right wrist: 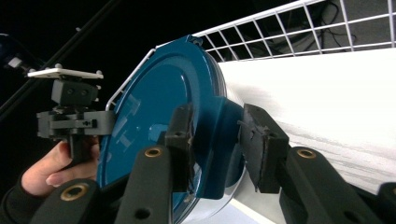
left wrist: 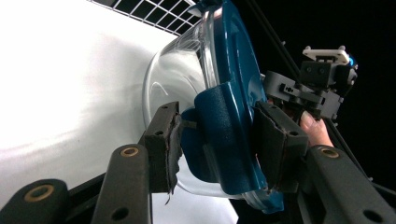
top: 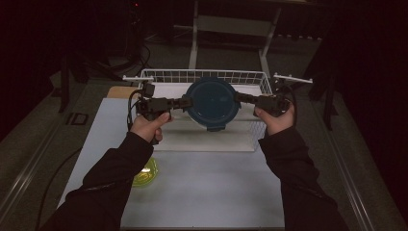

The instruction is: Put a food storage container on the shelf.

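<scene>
My left gripper [top: 185, 102] and right gripper [top: 239, 98] pointed inward toward each other, arms outstretched, each pair of jaws clamped from opposite sides.

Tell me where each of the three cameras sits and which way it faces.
High view: above the person's side, facing forward and down on the table; both sleeves and hands show, each gripper at one side of the blue-lidded container.
Left gripper view: rides the left gripper, looking along its fingers, which straddle a lid latch; the far hand shows.
Right gripper view: rides the right gripper, facing the opposite latch; the other hand shows.
Shared: container and wire basket.
</scene>
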`<state>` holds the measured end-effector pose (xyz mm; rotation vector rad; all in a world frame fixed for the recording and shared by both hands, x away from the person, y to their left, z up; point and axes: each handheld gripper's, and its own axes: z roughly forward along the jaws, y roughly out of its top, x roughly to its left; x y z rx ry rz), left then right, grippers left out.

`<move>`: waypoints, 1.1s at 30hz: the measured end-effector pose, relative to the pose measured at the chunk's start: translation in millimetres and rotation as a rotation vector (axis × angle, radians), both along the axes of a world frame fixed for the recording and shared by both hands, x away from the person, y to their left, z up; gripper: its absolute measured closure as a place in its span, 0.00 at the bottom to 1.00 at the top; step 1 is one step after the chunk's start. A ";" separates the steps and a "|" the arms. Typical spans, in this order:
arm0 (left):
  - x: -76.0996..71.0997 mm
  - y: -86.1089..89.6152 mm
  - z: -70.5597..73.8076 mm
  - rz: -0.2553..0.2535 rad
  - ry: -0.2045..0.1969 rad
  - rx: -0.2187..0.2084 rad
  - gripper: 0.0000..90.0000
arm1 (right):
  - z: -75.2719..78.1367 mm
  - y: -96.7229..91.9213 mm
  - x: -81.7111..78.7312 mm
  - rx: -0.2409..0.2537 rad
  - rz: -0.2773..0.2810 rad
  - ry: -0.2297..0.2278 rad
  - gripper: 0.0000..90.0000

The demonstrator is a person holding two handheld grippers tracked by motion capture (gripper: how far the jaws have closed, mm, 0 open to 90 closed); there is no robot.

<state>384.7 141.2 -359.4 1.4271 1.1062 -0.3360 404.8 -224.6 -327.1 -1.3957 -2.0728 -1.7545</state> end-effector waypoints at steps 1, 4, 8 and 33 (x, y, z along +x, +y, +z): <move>0.8 -0.3 -0.1 0.006 0.001 -0.003 0.58 | -1.3 -0.1 1.4 0.012 -0.002 0.012 0.71; 5.2 0.5 -1.0 0.008 0.010 -0.011 0.57 | -3.3 0.3 3.3 0.020 -0.012 0.012 0.70; 10.3 0.0 -1.3 0.011 0.025 -0.011 0.53 | -6.0 2.9 6.7 0.013 -0.030 0.014 0.67; -19.8 13.3 19.5 0.102 -0.292 0.178 0.31 | 13.7 14.1 -31.5 -0.139 -0.011 -0.188 0.51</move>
